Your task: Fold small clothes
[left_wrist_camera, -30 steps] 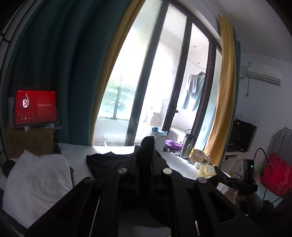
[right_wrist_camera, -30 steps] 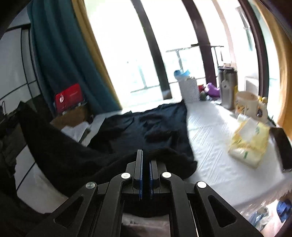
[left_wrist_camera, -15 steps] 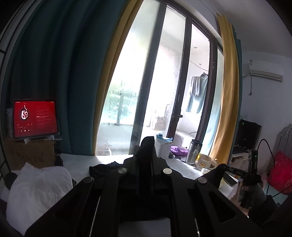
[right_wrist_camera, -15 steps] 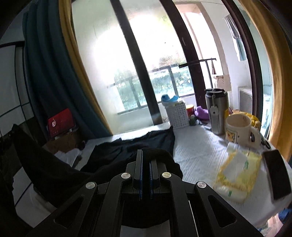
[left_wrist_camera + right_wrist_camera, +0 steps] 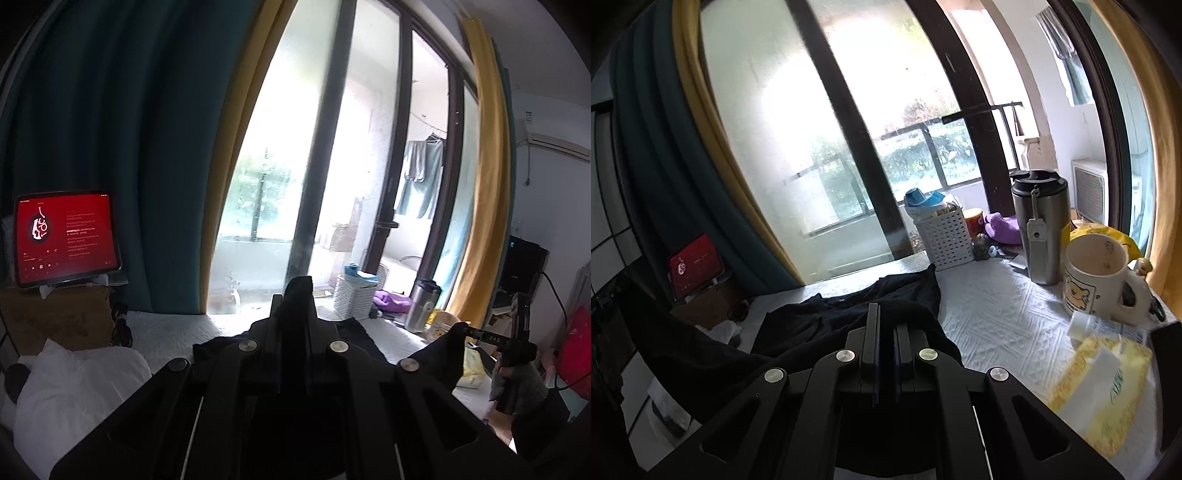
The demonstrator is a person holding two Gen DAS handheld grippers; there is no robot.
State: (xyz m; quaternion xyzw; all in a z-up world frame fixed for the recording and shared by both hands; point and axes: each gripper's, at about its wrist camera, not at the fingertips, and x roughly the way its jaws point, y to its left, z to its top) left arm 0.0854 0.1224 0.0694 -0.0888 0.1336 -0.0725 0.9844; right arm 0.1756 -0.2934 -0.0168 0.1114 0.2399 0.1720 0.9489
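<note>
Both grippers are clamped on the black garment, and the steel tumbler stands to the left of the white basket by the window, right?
Not quite. Both the left gripper and the right gripper are shut on the black garment, but the steel tumbler stands to the right of the white basket, next to the bear mug. The right wrist view shows it.
</note>
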